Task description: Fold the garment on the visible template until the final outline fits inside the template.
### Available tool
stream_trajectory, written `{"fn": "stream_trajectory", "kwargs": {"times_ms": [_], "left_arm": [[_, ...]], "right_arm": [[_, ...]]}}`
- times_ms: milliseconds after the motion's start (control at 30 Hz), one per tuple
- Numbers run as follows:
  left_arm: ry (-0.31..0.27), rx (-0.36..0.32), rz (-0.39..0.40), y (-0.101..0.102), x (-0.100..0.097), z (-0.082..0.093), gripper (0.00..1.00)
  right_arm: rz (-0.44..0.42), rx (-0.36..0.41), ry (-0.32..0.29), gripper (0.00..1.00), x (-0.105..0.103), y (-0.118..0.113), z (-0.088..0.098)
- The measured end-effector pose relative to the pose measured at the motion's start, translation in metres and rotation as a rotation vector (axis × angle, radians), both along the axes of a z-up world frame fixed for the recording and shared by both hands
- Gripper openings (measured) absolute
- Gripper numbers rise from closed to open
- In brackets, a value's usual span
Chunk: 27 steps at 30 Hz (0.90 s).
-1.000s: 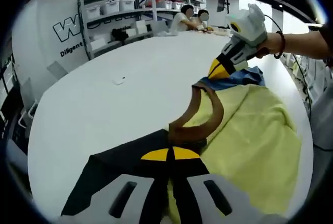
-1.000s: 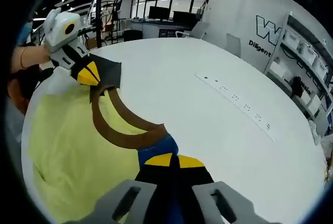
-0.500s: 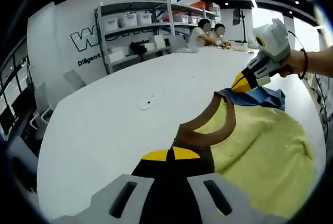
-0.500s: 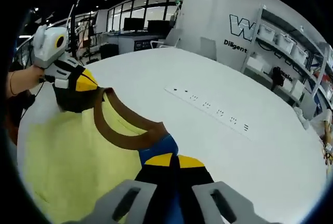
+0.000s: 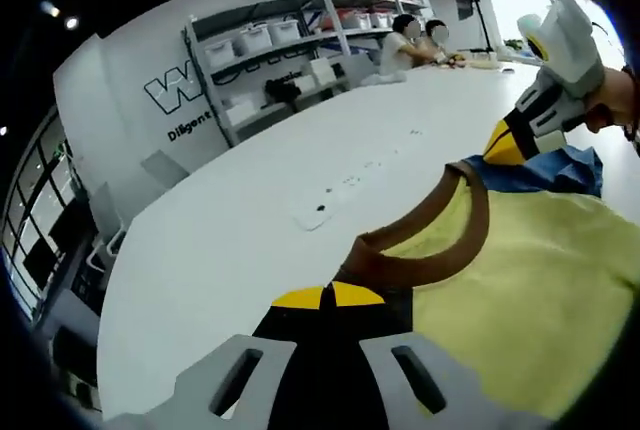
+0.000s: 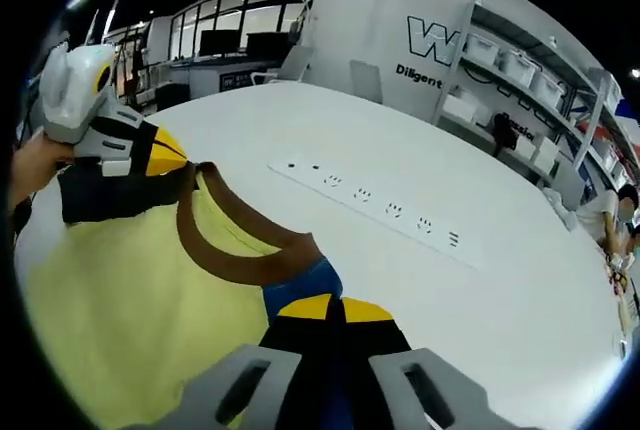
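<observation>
Fingers of the left gripper (image 5: 330, 300) and right gripper (image 6: 330, 312) are clenched on opposite shoulders of the yellow cotton T-shirt with brown collar (image 5: 520, 280), stretching its neckline between them above the white counter (image 6: 400, 280).

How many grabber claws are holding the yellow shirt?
2. The left gripper pinches the black shoulder of the yellow shirt beside the brown collar; the right gripper pinches the blue shoulder across the collar.
</observation>
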<state>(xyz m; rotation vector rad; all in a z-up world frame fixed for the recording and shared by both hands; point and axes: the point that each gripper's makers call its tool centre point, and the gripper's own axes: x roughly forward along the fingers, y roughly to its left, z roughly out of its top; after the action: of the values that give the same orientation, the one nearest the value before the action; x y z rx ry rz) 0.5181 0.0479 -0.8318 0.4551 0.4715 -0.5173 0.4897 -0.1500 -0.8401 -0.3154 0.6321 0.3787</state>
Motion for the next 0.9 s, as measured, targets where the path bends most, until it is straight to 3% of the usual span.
{"fn": "stream_trajectory", "kwargs": {"times_ms": [33, 133, 333, 400, 467, 533, 667, 900], "left_arm": [[0.025, 0.022, 0.02, 0.005, 0.001, -0.008, 0.01], [0.01, 0.078, 0.015, 0.009, 0.005, -0.014, 0.01], [0.017, 0.103, 0.018, 0.015, 0.011, -0.022, 0.01], [0.016, 0.172, 0.091, 0.035, 0.014, -0.024, 0.01], [0.025, 0.134, 0.094, 0.037, 0.016, -0.023, 0.01], [0.049, 0.07, 0.158, 0.044, 0.015, -0.02, 0.01], [0.027, 0.122, 0.125, 0.046, 0.014, -0.015, 0.01], [0.042, 0.095, 0.146, 0.053, 0.013, -0.012, 0.02]], "right_arm": [[-0.001, 0.013, 0.002, 0.0, 0.002, 0.002, -0.001], [0.005, 0.008, 0.004, 0.0, 0.009, 0.009, -0.007], [0.013, -0.013, 0.022, 0.0, 0.014, 0.011, -0.017], [-0.008, -0.066, 0.02, 0.0, 0.016, 0.001, -0.022], [0.002, -0.078, 0.016, 0.0, 0.017, -0.001, -0.024], [-0.021, -0.001, 0.017, 0.0, 0.022, 0.001, -0.026], [-0.043, 0.036, 0.015, 0.0, 0.026, -0.001, -0.025], [-0.018, 0.04, 0.001, 0.0, 0.028, 0.0, -0.023]]}}
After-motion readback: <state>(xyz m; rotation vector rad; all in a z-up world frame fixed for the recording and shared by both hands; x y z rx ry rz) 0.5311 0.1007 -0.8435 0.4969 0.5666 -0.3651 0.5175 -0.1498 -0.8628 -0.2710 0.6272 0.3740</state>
